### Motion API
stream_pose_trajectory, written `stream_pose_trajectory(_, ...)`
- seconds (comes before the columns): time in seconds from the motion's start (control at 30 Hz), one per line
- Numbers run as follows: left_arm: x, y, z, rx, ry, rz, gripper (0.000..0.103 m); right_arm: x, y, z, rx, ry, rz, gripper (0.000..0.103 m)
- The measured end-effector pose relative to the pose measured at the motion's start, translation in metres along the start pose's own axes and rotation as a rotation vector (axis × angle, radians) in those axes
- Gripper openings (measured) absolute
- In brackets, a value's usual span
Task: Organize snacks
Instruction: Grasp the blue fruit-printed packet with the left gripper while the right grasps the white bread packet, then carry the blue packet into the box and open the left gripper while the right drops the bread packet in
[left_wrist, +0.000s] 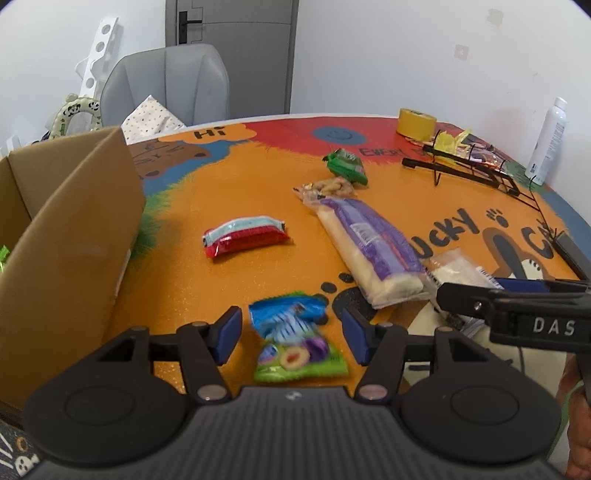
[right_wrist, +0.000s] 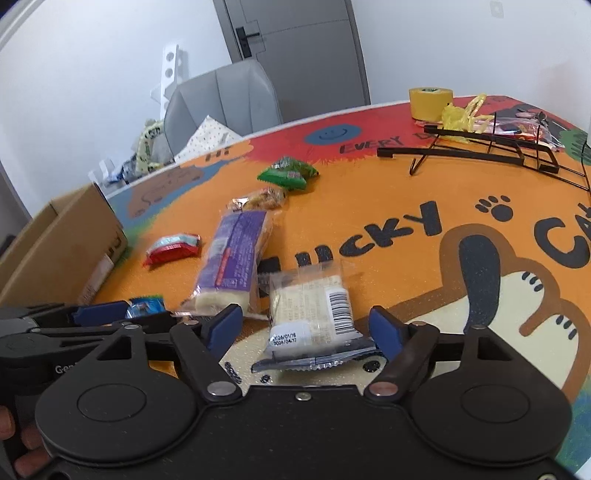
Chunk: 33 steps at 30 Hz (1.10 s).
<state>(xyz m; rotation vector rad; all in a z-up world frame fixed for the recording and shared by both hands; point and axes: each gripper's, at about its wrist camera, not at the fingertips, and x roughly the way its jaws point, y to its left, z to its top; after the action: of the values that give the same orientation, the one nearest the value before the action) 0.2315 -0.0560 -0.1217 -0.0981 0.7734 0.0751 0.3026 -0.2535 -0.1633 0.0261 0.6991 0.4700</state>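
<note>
Snacks in crinkled wrappers, blue-green packet (left_wrist: 295, 336) between parted left gripper (left_wrist: 291, 334), clear-wrapped cake (right_wrist: 314, 321) between parted right gripper (right_wrist: 306, 328)

We see a cardboard box (left_wrist: 66, 229) at the table's (left_wrist: 221, 288) left edge; a wafer bar (left_wrist: 243, 236) lies right of it; beyond, a peanut packet (left_wrist: 328, 186) lies before a candy pouch (left_wrist: 345, 164); a tape roll (left_wrist: 416, 122) stands far right.

My table (left_wrist: 236, 177) is orange with red and blue patches and black lettering. On it lie a red-and-pale-blue packet (left_wrist: 243, 236), a purple-and-cream pack (left_wrist: 369, 240), a green pouch (left_wrist: 345, 164) and yellow tape (left_wrist: 415, 123). My claw pads (left_wrist: 229, 338) are blue.
</note>
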Motion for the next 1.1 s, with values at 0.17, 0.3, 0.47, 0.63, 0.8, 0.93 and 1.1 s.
stream_pose_trajectory(0.17,0.002,0.002,-0.004,0.018,-0.005,0.013,0.050,0.004,0.007,-0.004,-0.024,0.011,0.000,0.077)
stream_pose_trajectory(0.3,-0.001,0.009,-0.004,-0.004,-0.002,-0.002,0.040,0.005,0.011,-0.004,-0.050,0.013,-0.031,0.058)
stream_pose_trajectory(0.47,-0.008,0.016,-0.005,-0.027,-0.011,-0.020,0.030,0.000,0.005,-0.003,-0.002,0.018,-0.005,0.049)
stream_pose_trajectory(0.63,-0.023,0.018,0.001,-0.032,-0.044,-0.033,0.025,-0.011,0.001,-0.003,0.039,-0.009,0.004,0.046)
stream_pose_trajectory(0.8,-0.035,0.019,0.001,-0.045,-0.065,-0.051,0.025,-0.024,0.002,0.000,0.048,-0.042,0.005,0.046)
stream_pose_trajectory(0.93,-0.045,0.020,0.001,-0.050,-0.085,-0.063,0.024,-0.033,0.005,0.001,0.050,-0.060,0.014,0.046)
stream_pose_trajectory(1.1,-0.063,0.021,0.005,-0.048,-0.126,-0.069,0.024,-0.043,0.014,0.006,0.044,-0.092,0.044,0.046)
